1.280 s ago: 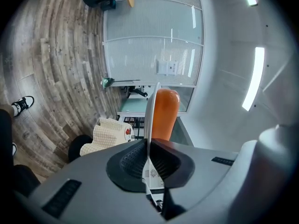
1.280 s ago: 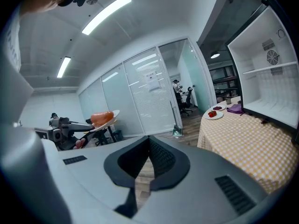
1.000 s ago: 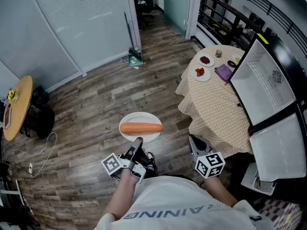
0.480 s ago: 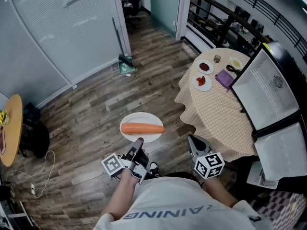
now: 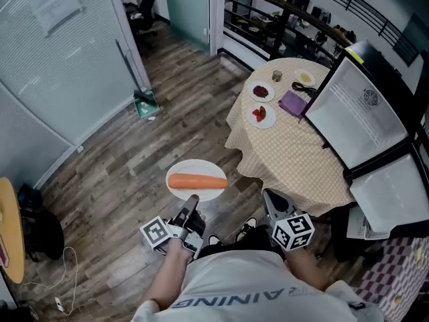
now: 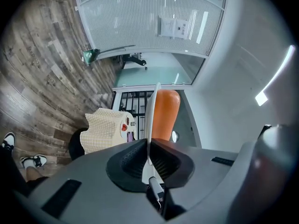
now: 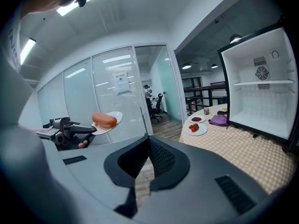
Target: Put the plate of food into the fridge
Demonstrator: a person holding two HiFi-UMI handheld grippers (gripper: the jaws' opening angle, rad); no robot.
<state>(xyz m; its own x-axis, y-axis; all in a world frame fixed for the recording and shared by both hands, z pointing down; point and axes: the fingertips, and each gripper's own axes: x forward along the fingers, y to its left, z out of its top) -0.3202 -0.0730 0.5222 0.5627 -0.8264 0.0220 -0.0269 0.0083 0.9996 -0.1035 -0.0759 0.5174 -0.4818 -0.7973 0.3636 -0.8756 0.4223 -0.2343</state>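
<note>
A white plate [image 5: 196, 172] carries one long orange piece of food [image 5: 197, 181] and hangs level above the wood floor in the head view. My left gripper [image 5: 192, 201] is shut on the plate's near rim. In the left gripper view the plate [image 6: 152, 111] shows edge-on between the pads, with the orange food [image 6: 166, 113] on its right side. My right gripper [image 5: 271, 196] is held beside it to the right, shut with nothing in it. The right gripper view shows its jaws [image 7: 148, 146] closed together, and the plate [image 7: 113, 120] off to the left. The white fridge [image 5: 358, 116] stands open at the right.
A round table [image 5: 295, 153] with a yellow checked cloth stands in front of the fridge, bearing small plates of red food [image 5: 260, 115], a purple cloth [image 5: 293, 103] and a cup. Glass partitions [image 5: 60, 59] line the left. A railing [image 5: 281, 19] runs behind the table.
The table and fridge have slid left and nearer in the head view as the person turned. The plate stays held level in the left gripper, and the right gripper keeps its place.
</note>
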